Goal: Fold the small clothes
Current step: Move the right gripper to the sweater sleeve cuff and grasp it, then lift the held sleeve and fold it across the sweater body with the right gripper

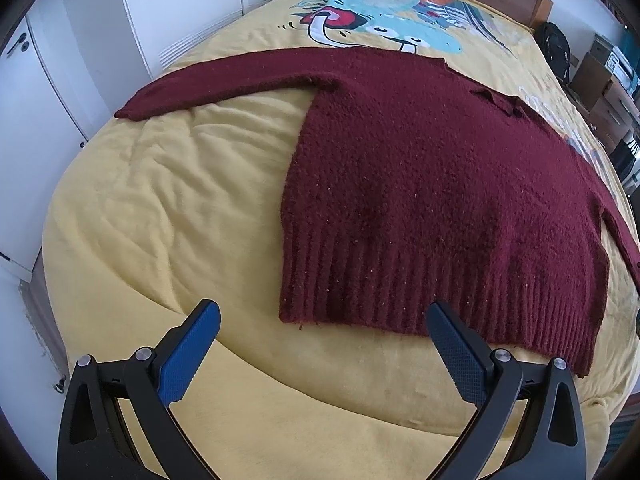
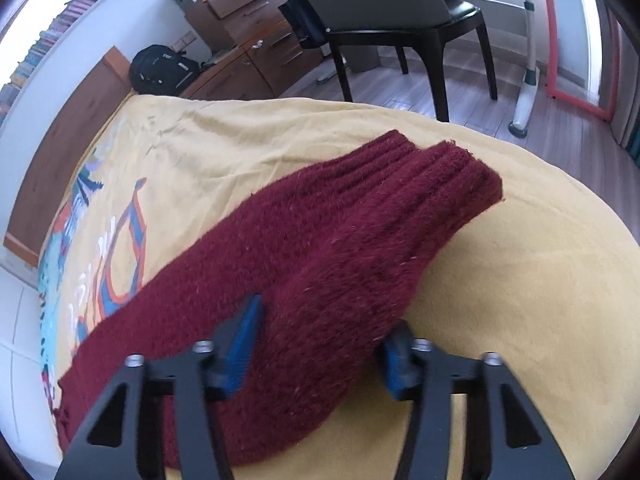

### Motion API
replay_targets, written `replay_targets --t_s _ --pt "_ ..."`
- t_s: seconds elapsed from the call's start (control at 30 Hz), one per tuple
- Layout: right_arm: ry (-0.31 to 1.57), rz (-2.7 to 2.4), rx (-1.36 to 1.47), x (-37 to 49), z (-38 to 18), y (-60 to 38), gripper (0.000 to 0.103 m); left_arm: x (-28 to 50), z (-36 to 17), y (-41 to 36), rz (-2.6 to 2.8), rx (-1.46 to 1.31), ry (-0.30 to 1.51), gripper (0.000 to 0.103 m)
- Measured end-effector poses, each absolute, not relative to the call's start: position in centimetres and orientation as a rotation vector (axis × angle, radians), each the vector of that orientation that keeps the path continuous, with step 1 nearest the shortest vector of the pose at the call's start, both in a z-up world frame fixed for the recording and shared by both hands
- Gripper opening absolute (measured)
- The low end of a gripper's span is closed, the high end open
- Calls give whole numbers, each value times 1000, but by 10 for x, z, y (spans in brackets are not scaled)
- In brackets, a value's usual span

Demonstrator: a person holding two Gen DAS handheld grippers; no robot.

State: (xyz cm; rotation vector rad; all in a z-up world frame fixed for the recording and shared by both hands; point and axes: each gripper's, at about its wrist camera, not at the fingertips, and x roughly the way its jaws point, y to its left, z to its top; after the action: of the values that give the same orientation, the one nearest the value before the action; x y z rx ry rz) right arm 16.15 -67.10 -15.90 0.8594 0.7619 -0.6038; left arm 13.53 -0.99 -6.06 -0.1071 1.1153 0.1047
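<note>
Right gripper [image 2: 320,344] narrowed around sleeve [image 2: 360,240], pads seemingly pressing it; cuff ahead, long axis running away. Left gripper [image 1: 322,346] wide, empty, near sweater [image 1: 440,184] hem on bed [image 1: 160,220].

You'll find no legible text — the white lettering on the black backpack [image 2: 164,69] is too blurred to read.

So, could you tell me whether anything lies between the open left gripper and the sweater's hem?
Nothing visible does. Only bare yellow bedspread lies between the left gripper and the ribbed hem of the maroon sweater, just ahead of its fingertips.
</note>
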Motion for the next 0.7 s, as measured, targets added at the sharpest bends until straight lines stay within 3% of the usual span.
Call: replay_targets --t_s 0.1,0.17,0.7 --pt "759 -580 865 167 -156 -672 20 137 -62 -11 104 -108 1118 102" --pt "756 -561 857 172 -151 -669 18 137 -62 -11 105 -109 1117 102" --pt "746 -357 840 225 -94 -610 16 136 -61 3 89 -157 1108 102"
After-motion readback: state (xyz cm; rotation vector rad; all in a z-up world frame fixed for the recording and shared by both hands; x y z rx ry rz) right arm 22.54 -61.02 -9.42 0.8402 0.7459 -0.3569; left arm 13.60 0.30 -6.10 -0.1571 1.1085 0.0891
